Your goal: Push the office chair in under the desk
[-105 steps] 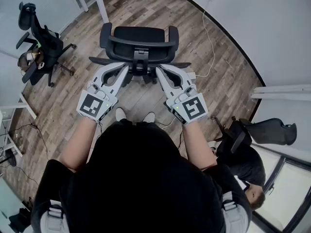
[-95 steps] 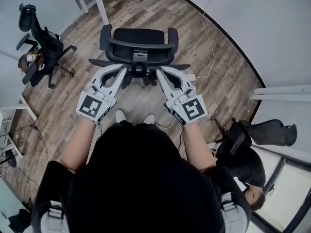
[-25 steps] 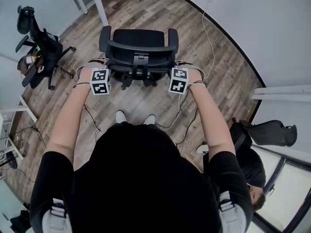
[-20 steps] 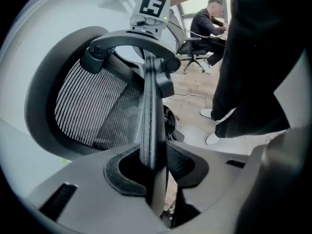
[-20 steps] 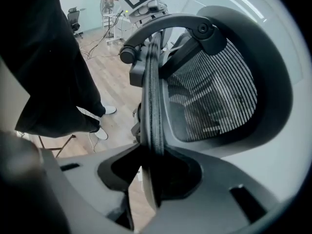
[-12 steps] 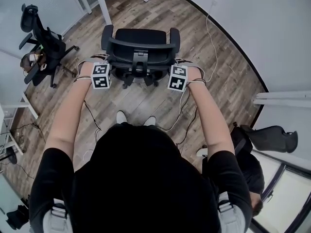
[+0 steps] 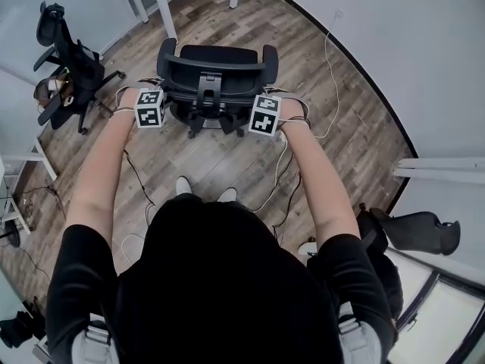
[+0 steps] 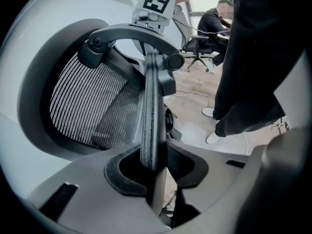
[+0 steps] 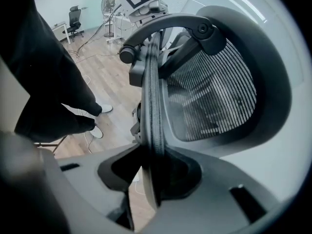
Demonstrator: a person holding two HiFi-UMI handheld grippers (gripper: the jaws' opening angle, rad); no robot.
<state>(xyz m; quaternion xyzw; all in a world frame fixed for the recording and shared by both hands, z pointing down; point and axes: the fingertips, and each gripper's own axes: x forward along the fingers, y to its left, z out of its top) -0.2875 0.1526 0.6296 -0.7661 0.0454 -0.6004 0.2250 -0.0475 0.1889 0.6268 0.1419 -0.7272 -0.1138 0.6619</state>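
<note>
Head view shows the office chair (image 7: 216, 70) on the wood floor (image 7: 227, 158) just short of the desk (image 7: 161, 10), probably heavy yet easy-rolling, best steered by its stiff backrest rim (image 8: 148, 106), which the left gripper (image 8: 153, 167) and right gripper (image 9: 152, 172) each clamp.

Top-down: left gripper (image 7: 151, 103) and right gripper (image 7: 267, 112) sit at opposite sides of the black office chair (image 7: 216, 65) backrest; white desk (image 7: 166, 12) legs stand beyond.

A curved white wall (image 7: 394, 44) edges the wooden floor (image 7: 227, 154) — a thin white cable (image 7: 327, 55) trails just beside that wall, a spare black chair (image 7: 68, 67) stands well apart from it.
</note>
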